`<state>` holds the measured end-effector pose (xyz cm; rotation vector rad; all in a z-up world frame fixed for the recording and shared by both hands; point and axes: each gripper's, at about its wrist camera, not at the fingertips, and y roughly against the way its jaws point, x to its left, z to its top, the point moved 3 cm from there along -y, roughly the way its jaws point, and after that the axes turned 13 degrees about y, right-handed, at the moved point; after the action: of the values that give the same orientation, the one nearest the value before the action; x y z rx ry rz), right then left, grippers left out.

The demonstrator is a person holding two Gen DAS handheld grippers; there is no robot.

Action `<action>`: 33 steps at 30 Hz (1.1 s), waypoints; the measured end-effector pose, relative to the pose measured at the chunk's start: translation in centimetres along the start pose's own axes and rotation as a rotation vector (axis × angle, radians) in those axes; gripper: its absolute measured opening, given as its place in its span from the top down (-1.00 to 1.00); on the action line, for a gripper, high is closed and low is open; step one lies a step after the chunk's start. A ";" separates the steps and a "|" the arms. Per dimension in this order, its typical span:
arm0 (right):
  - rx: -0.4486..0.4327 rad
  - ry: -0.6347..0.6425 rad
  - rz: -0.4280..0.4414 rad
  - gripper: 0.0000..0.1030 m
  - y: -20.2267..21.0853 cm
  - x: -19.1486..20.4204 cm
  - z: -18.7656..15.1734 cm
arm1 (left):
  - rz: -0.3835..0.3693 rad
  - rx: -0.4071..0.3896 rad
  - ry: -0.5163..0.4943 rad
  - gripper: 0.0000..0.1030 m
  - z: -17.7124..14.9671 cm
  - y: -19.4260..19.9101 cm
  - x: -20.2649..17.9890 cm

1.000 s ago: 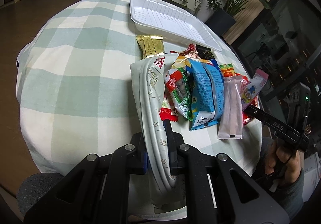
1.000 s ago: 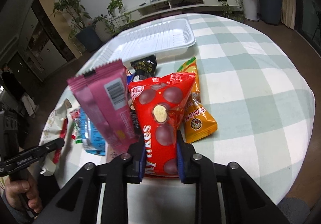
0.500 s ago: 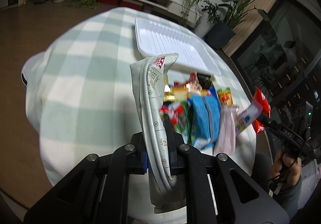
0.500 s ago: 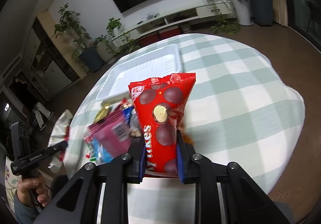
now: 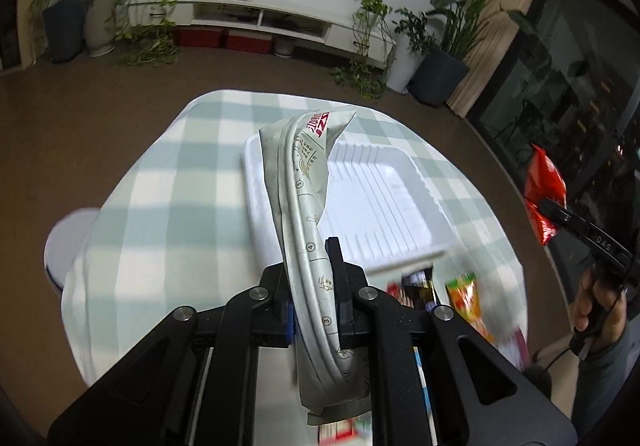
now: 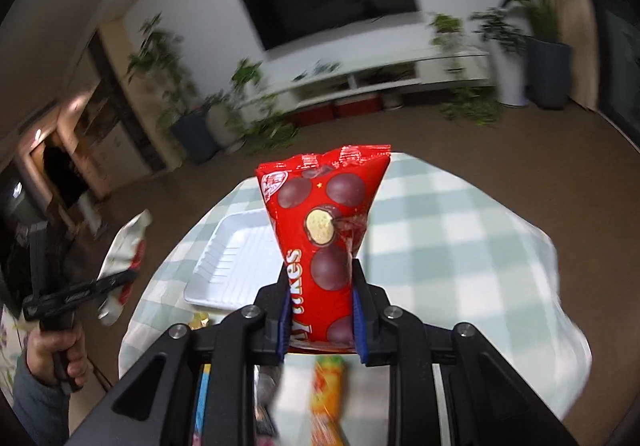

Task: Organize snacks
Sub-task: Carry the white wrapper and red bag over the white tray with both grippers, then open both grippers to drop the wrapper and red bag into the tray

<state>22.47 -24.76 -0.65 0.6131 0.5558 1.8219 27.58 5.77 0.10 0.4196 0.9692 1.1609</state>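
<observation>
My left gripper (image 5: 310,266) is shut on a pale grey snack bag (image 5: 304,182), held upright in the air in front of the white tray (image 5: 380,206). My right gripper (image 6: 319,278) is shut on a red bag of chocolate balls (image 6: 328,222), also lifted above the checked table (image 6: 440,238). The tray (image 6: 232,262) lies below and to the left of the red bag. Each view shows the other gripper at its edge: the red bag (image 5: 544,198) at the right, the grey bag (image 6: 124,246) at the left. Loose snacks lie blurred beneath both grippers.
An orange packet (image 5: 464,294) and a dark packet (image 5: 416,282) lie near the tray's near edge. A hand (image 5: 596,306) holds the right gripper's grip. A white stool (image 5: 68,238) stands by the table's left edge. Potted plants and a low TV cabinet (image 5: 260,10) line the far wall.
Both grippers rose from the table with their bags and pushed toward the tray. The snack pile dropped to the bottom of both views. The pink packet leaning on the red bag fell away.
</observation>
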 end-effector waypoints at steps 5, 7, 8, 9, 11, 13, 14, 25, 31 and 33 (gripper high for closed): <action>0.132 0.080 0.032 0.50 -8.2 1.5 1.6 | 0.036 0.057 -0.049 0.80 2.8 -5.9 -1.8; 0.178 0.104 0.022 0.50 -10.7 1.5 1.2 | 0.055 0.087 -0.046 0.80 3.2 -8.5 -1.7; 0.200 0.111 0.015 0.50 -11.7 1.5 0.7 | 0.060 0.099 -0.043 0.80 3.2 -9.6 -1.5; 0.211 0.113 0.010 0.50 -12.3 1.4 0.3 | 0.068 0.113 -0.040 0.80 3.2 -10.7 -1.3; 0.246 0.112 0.000 0.50 -14.0 0.7 -0.1 | 0.082 0.132 -0.035 0.80 3.1 -12.5 -0.9; 0.267 0.108 -0.010 0.50 -15.0 -0.1 -0.5 | 0.093 0.150 -0.043 0.80 3.0 -14.1 -0.7; 0.275 0.107 -0.012 0.50 -15.3 -0.3 -0.7 | 0.100 0.155 -0.048 0.80 3.0 -14.7 -0.7; 0.330 0.131 -0.013 0.45 -17.7 0.8 -1.9 | 0.135 0.190 -0.058 0.75 2.0 -18.1 0.5; 0.324 0.137 -0.033 0.18 -17.9 0.4 -2.5 | 0.150 0.194 -0.055 0.75 1.5 -18.8 0.9; 0.322 0.143 -0.028 0.16 -17.9 0.5 -2.6 | 0.147 0.188 -0.054 0.75 1.5 -18.7 0.8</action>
<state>33.29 -18.94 -13.95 0.6884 0.9611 1.7729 39.59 -0.32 -12.95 0.6790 1.0177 1.1884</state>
